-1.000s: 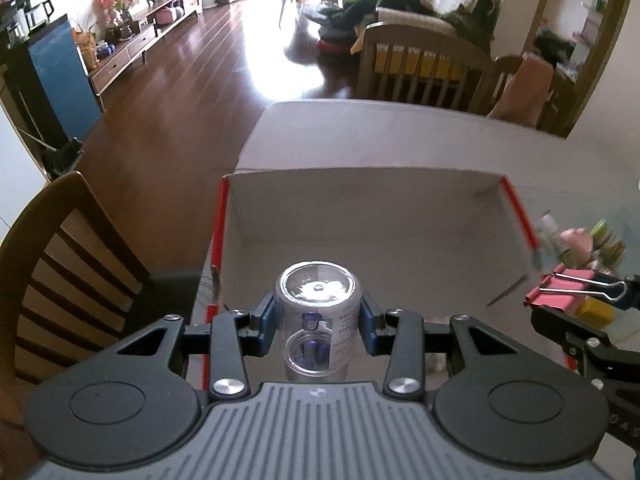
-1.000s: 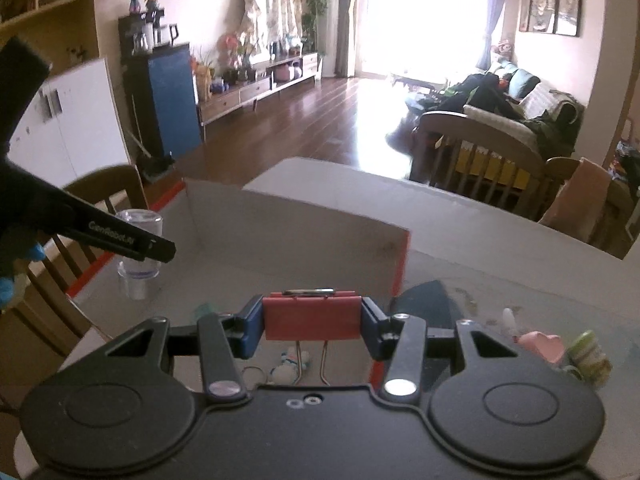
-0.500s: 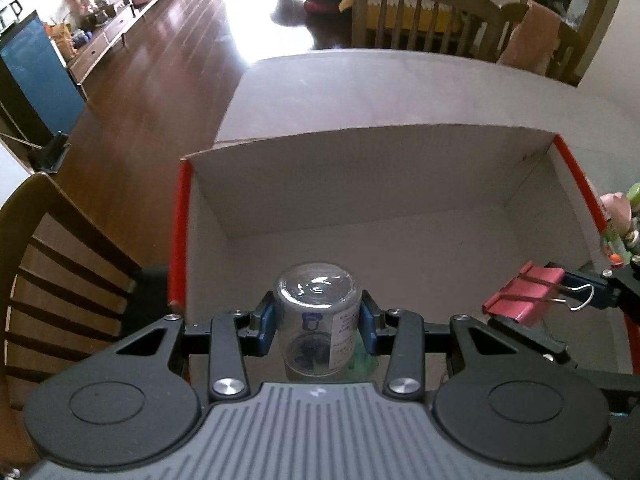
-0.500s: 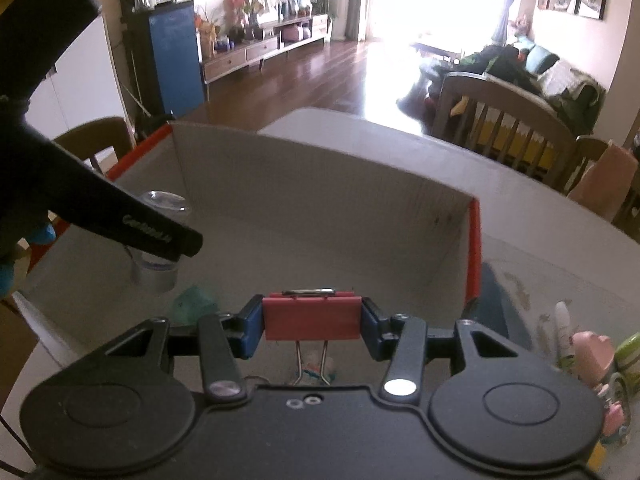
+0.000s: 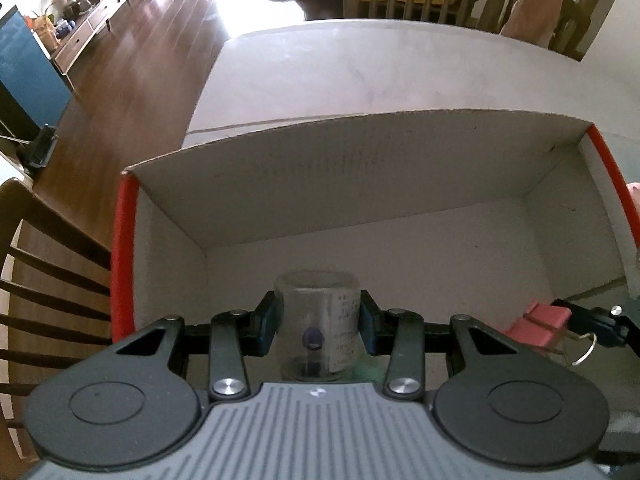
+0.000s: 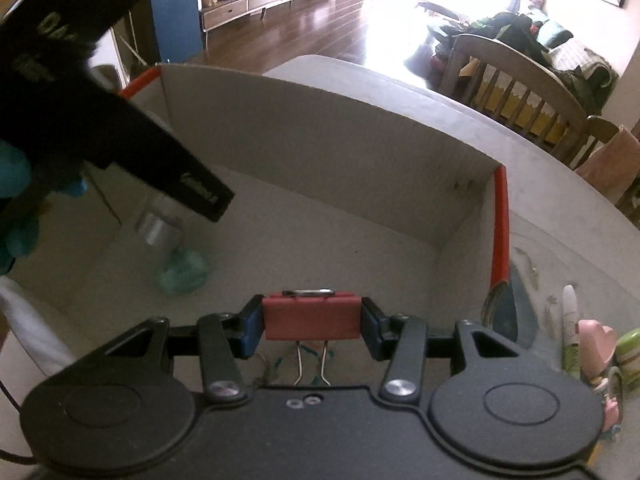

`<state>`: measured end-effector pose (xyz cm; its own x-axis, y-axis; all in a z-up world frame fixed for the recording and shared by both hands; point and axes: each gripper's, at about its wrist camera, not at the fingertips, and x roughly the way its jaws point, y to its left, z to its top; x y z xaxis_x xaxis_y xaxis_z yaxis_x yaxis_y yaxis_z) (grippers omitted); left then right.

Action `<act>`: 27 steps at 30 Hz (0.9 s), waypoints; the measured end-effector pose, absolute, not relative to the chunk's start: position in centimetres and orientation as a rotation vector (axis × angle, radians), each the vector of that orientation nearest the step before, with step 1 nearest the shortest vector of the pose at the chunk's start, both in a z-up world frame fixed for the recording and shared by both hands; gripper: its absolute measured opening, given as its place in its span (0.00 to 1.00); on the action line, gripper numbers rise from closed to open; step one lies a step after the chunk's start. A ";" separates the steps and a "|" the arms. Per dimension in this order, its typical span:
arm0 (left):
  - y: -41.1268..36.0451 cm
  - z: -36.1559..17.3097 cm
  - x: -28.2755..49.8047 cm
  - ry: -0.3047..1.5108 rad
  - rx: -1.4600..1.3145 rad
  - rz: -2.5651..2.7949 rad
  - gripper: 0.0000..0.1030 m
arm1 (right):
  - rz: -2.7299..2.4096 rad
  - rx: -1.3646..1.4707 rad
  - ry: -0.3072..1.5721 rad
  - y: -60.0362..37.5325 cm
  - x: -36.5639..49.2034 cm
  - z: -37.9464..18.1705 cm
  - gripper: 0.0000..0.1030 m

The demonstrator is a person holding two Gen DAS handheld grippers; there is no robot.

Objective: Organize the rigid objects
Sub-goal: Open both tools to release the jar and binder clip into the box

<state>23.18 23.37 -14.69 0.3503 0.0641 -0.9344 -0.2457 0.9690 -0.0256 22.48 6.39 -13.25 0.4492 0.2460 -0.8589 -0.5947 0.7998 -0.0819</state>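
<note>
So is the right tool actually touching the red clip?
Touching. In the right wrist view, the right tool has its blue pads pressed against both ends of the red clip, with no gap on either side.

We see our left gripper (image 5: 318, 322) clamped on a small clear jar (image 5: 318, 320), its blue pads pressing both sides. Beyond the fingertips lies the open cardboard box (image 5: 360, 168) with red edges, its pale floor beneath the jar. To the claw's right, the other gripper (image 5: 600, 322) holds a pink binder clip (image 5: 538, 326) inside the box. A wooden chair (image 5: 36, 280) stands to our left.
</note>
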 end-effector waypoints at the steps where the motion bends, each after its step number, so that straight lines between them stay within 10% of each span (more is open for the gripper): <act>1: 23.3 -14.9 23.3 1.206 -0.172 0.201 0.39 | 0.537 -0.411 0.973 6.6 22.5 -13.2 0.47; 27: 22.9 -13.8 20.5 1.199 -0.229 0.224 0.40 | 0.554 -0.274 0.925 3.0 20.7 -9.3 0.62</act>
